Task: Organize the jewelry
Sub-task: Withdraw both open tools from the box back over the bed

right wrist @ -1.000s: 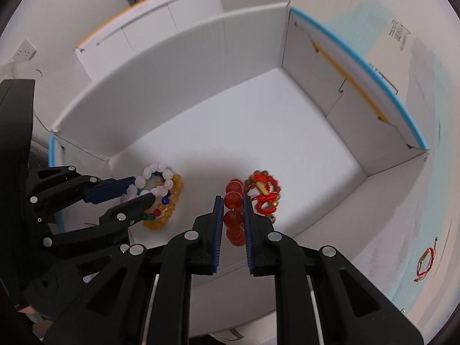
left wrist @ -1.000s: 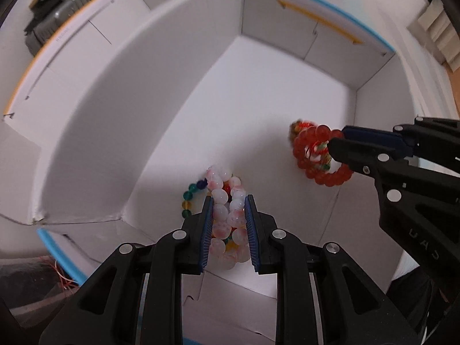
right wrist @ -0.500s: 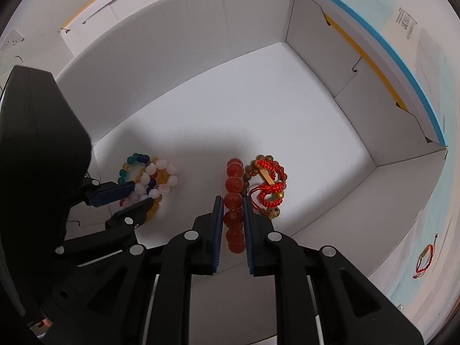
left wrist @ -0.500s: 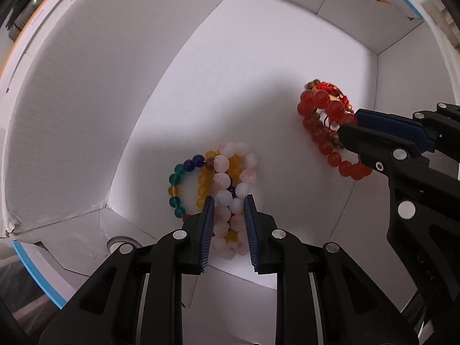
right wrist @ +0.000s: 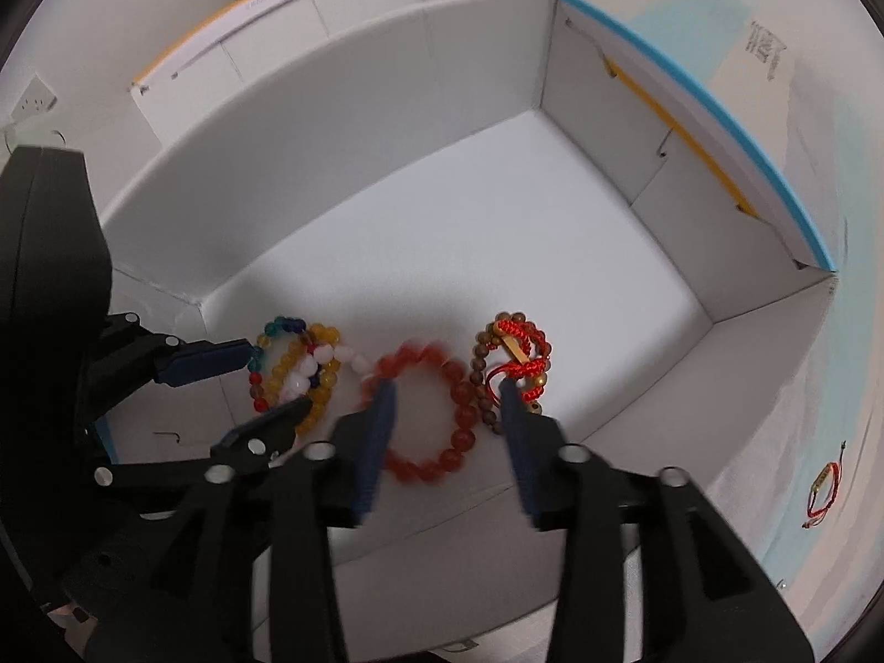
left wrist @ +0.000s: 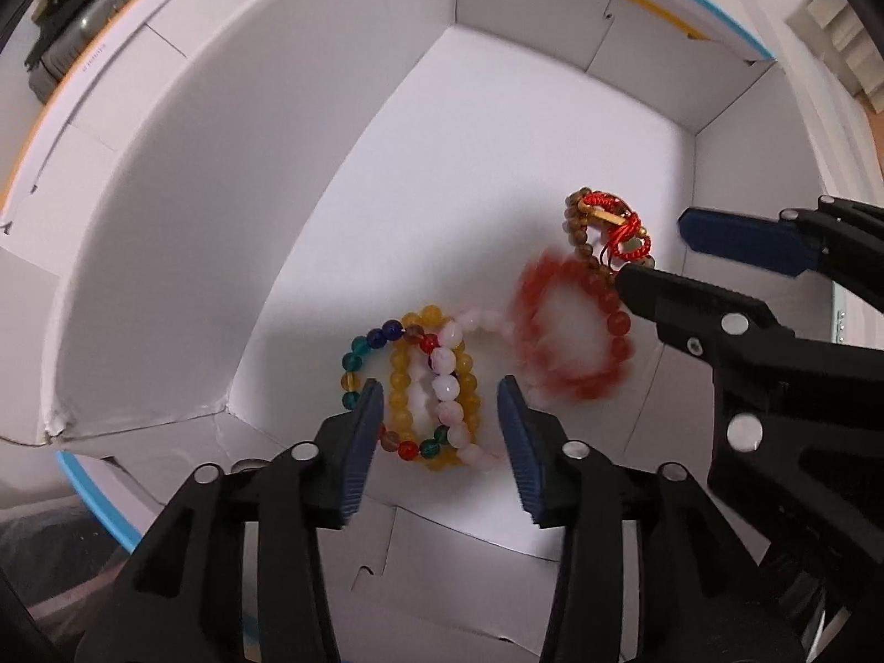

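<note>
We hold both hand-held grippers spread apart: left (left wrist: 439,431) over yellow-and-pink bead bracelets (left wrist: 436,387), right (right wrist: 445,414) over red bead bracelet (right wrist: 428,414).

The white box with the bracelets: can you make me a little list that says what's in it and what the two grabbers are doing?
container: white box, open top
left pile: multicolor bracelet, yellow bracelet and pink-white bracelet, overlapping
middle: red bead bracelet, flat on the floor, blurred
right: brown bead bracelet with red cord, touching the red one
outside box: red string bracelet
left gripper: fingers open, over the left pile
right gripper: fingers open, either side of the red bead bracelet
</note>
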Motion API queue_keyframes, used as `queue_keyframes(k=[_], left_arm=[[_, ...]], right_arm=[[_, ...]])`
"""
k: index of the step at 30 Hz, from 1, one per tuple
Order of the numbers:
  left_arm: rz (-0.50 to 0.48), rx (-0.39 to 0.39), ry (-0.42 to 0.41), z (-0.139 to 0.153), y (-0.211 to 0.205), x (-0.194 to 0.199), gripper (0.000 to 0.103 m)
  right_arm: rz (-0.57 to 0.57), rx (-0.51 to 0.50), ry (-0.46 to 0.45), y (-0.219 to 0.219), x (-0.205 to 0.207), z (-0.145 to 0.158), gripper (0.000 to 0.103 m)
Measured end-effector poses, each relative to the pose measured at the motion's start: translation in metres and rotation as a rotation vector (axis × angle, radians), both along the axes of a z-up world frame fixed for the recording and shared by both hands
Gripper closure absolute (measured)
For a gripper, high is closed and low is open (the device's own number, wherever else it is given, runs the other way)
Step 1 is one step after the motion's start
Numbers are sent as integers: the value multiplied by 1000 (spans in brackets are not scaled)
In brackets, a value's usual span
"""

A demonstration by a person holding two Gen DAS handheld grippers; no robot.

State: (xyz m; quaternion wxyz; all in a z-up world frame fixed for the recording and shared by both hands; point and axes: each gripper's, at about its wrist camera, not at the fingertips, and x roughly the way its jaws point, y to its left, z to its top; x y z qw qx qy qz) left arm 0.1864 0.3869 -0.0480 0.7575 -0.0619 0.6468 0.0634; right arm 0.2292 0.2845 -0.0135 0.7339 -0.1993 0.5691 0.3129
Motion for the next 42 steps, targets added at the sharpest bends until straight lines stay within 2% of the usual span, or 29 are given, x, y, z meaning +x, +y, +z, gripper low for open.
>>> queue_keyframes(k=[7, 10, 12, 14, 21, 29, 37, 42], left_arm=[[18, 52, -72, 17, -4, -9, 35], [24, 93, -107, 27, -9, -13, 20], [5, 135, -145, 35, -17, -14, 17], [2, 132, -171, 41, -23, -15, 12], [-10, 147, -238, 58, -56, -20, 7], [-47, 147, -259, 71, -102, -16, 6], [-87, 120, -314, 76, -164, -9, 6], [-155, 86, -329, 66, -218, -3, 6]], right_arm=[[-11, 59, -41, -15, -2, 19, 47], [-10, 109, -64, -17, -6, 33, 38], [-3, 138, -93, -20, -6, 43, 30], [-1, 158, -115, -28, -6, 53, 25], [-31, 193, -171, -61, -7, 71, 15], [-105, 198, -206, -117, 7, 82, 8], [-211, 184, -238, -186, 31, 89, 8], [-294, 159, -240, -244, 58, 83, 8]])
